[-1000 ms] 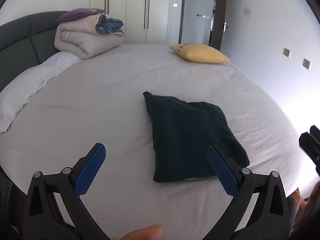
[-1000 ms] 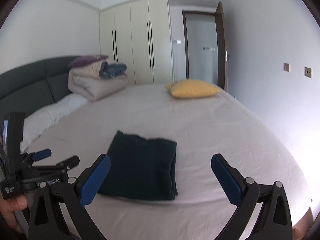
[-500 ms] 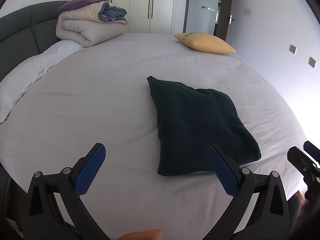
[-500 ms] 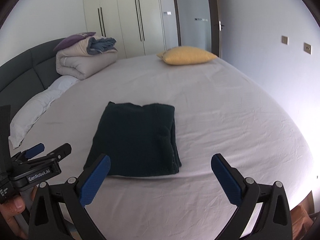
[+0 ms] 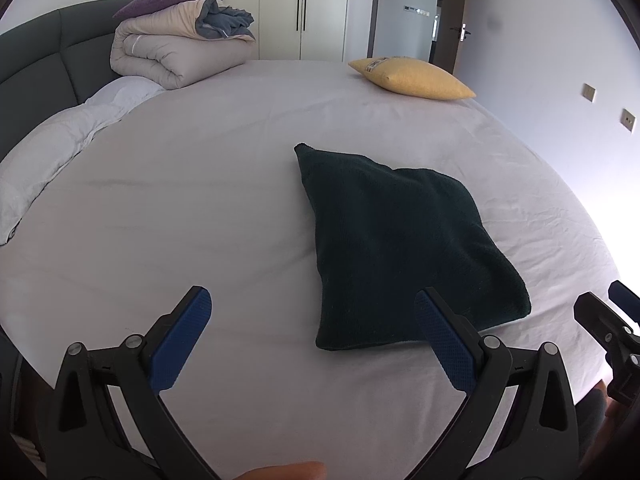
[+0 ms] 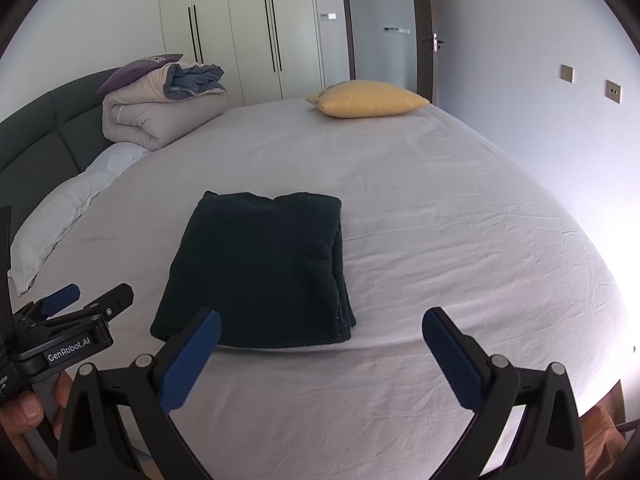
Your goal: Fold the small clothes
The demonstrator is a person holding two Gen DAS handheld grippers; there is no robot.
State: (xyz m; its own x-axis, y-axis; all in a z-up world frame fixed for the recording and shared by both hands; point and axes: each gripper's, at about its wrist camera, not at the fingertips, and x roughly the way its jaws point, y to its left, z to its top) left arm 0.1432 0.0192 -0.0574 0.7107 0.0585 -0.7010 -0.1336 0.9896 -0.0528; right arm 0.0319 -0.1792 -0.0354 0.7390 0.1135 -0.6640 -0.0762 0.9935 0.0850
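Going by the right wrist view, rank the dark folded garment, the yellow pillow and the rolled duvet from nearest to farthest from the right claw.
1. Dark folded garment, just ahead of the right claw, slightly left.
2. Rolled duvet, far left by the headboard.
3. Yellow pillow, at the far edge, right of centre.

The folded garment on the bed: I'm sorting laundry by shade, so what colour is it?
Very dark green, nearly black; the folded garment shows best in the right wrist view.
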